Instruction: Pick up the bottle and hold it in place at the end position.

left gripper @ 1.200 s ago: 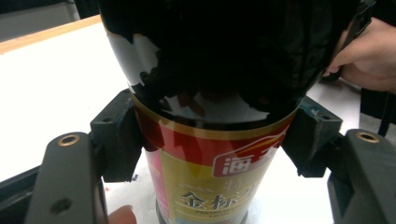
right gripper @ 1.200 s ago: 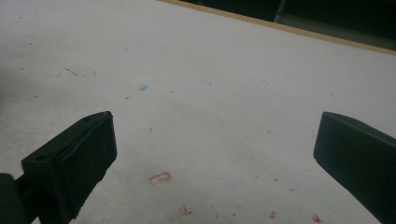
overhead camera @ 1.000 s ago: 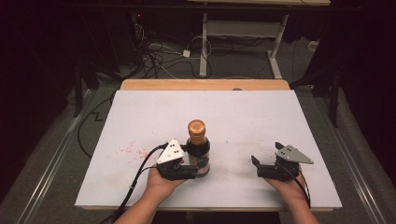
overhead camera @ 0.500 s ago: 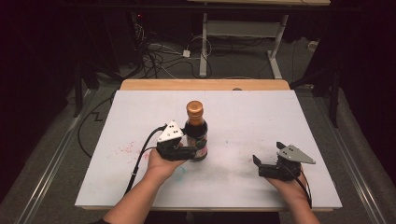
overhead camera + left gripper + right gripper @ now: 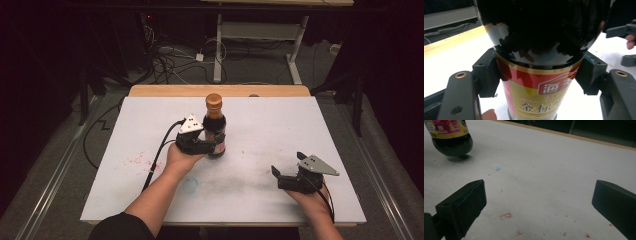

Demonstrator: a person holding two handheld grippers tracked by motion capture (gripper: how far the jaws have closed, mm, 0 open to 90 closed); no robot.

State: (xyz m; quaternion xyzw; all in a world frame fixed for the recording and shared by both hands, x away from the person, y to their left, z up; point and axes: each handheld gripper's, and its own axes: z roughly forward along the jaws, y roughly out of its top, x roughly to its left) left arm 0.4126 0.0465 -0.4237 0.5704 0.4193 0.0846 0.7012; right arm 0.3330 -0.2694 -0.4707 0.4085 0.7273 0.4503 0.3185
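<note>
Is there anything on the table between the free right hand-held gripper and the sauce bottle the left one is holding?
Nothing visible. The right hand-held gripper, jaws open, faces bare white table with only faint red marks. The sauce bottle stands upright, clamped in the left hand-held gripper.

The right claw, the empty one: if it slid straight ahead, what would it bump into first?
Probably nothing: the right claw faces bare white table. The sauce bottle sits off to the side, though depth is unclear.
</note>
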